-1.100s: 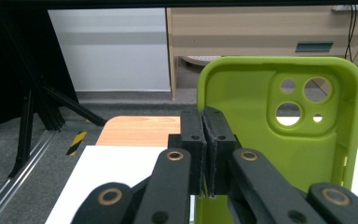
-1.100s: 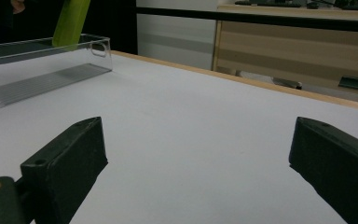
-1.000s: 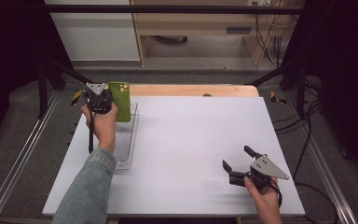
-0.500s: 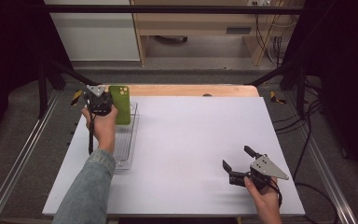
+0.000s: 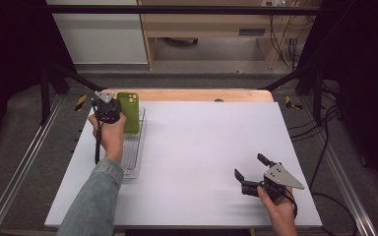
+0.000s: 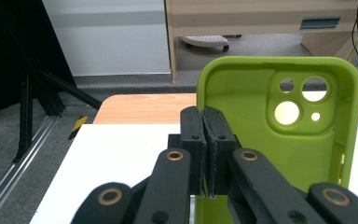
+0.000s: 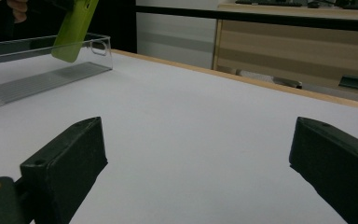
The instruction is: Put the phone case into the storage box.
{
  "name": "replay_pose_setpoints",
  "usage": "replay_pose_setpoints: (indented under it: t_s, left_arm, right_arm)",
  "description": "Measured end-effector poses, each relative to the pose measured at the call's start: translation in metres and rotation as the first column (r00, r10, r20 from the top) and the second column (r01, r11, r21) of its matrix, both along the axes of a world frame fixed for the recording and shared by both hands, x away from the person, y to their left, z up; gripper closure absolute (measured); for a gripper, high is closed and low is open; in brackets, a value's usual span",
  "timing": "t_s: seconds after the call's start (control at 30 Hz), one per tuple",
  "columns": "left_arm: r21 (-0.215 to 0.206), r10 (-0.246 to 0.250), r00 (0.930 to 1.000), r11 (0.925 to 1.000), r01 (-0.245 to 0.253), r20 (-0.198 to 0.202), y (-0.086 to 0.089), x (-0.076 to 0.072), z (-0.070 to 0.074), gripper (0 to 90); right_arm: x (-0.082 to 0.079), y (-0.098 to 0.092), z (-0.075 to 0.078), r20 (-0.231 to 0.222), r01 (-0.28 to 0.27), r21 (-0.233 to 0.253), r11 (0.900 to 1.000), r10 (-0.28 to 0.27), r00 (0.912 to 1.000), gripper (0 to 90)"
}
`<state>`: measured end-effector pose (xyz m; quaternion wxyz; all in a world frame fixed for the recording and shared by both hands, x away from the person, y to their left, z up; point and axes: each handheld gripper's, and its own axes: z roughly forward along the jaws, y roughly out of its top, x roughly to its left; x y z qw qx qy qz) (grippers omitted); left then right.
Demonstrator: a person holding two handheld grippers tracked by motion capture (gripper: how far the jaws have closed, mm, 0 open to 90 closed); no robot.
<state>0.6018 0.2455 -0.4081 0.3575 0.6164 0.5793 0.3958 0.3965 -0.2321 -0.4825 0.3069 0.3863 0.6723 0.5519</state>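
Your left claw (image 6: pixel 204 140) has its jaws pinched together on the left edge of the green phone case (image 6: pixel 279 121), so it's got a proper grip on it. From the left gripper view you're looking into the hollow inside of the case, camera cutouts up near the top right, and the case stands pretty much upright out in front of the jaws. In the high view the left claw (image 5: pixel 109 112) is near the far left corner of the white table (image 5: pixel 202 147), with the phone case (image 5: pixel 128 112) held just above the far end of the clear tray (image 5: pixel 134 152). The right gripper view backs that up: the case (image 7: pixel 72 28) hangs tilted over the tray (image 7: pixel 37 77), lower corner up off the ribbed floor, not touching as far as I can tell.

Your right claw (image 5: pixel 251 171) is way over at the near right side of the table, well apart from all that. Its jaws are spread wide with nothing between them, just bare white tabletop showing in the gap (image 7: pixel 196 154). Your right hand (image 5: pixel 278 209) is around its grip at the table's near edge.
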Motion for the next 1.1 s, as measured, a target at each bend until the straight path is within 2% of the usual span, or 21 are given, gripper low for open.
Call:
replay_pose_setpoints:
  t_s: [0.47, 0.57, 0.87, 1.1]
  left_arm:
    - [0.008, -0.001, 0.9996, 1.0, 0.002, -0.03, -0.0005, -0.0005, -0.0026, 87.4]
    - [0.022, -0.008, 0.9992, 0.9997, 0.009, -0.04, -0.0008, -0.0003, -0.0036, 87.4]
    - [0.013, -0.016, 0.9987, 0.9998, 0.016, -0.048, -0.0052, 0.0002, -0.0073, 87.4]
    - [0.002, 0.001, 0.9989, 1.0, -0.001, -0.047, -0.0028, 0.0008, -0.0072, 87.3]
  right_arm:
    - [-0.0004, -0.0008, 0.0006, 0.001, 0.004, 0.005, 1.0, -0.004, 1.0, 3.9]
    - [-0.0006, -0.0011, 0.0008, 0.001, 0.007, 0.008, 1.0, -0.007, 1.0, 3.9]
    - [-0.0006, -0.0009, 0.0007, 0.001, 0.005, 0.006, 1.0, -0.005, 1.0, 3.9]
    - [-0.0007, -0.0022, 0.0012, 0.001, 0.007, 0.011, 1.0, -0.007, 1.0, 3.9]
